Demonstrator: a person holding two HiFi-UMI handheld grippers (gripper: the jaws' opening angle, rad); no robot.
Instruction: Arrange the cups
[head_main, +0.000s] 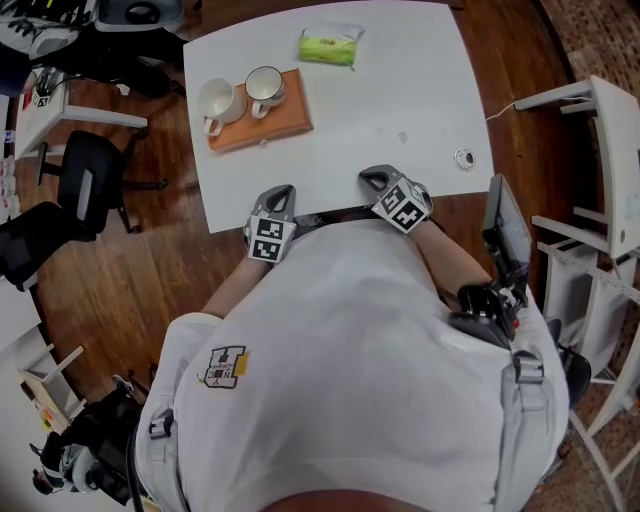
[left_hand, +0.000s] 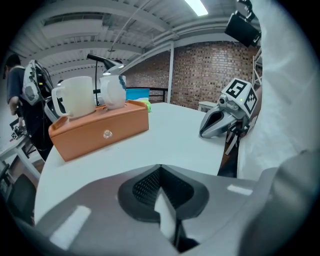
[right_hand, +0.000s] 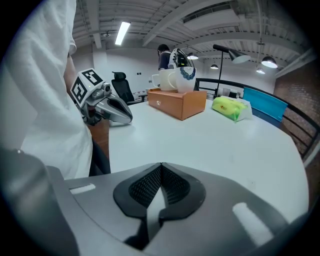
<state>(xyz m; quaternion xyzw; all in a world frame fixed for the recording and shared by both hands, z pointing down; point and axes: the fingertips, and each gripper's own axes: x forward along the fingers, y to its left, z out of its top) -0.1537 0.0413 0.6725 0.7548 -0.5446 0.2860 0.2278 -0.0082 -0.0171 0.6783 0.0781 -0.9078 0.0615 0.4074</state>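
Far left in the head view, a black office chair (head_main: 88, 180) stood on the wood floor (head_main: 140, 270) beside the white table (head_main: 400, 110). On the table's far left part sat an orange box (head_main: 265, 130), and both cups were on top of it. The left cup (head_main: 218, 98) was white with its handle on the near side. The right cup (head_main: 265, 84) was just beside it, handle also on the near side; whether the two touched, can't tell. Both stood upright, mouths up, per the left gripper view. Your left gripper (head_main: 285, 190) was at the near edge of the table, jaws clenched together with nothing between them, well apart from the box. Your right gripper (head_main: 368, 177) was just to the right of it, also at the near edge, also clenched and empty, tip over the tabletop. The two grippers were near each other but not touching, and each showed in the other's view. Neither one touched a cup or the box. Further back, right of the box, a green packet (head_main: 330, 46) lay near the table's far edge. A small round object (head_main: 464, 157) sat near the table's right edge, too small to identify. Right of the table stood a white shelf unit (head_main: 600, 130).
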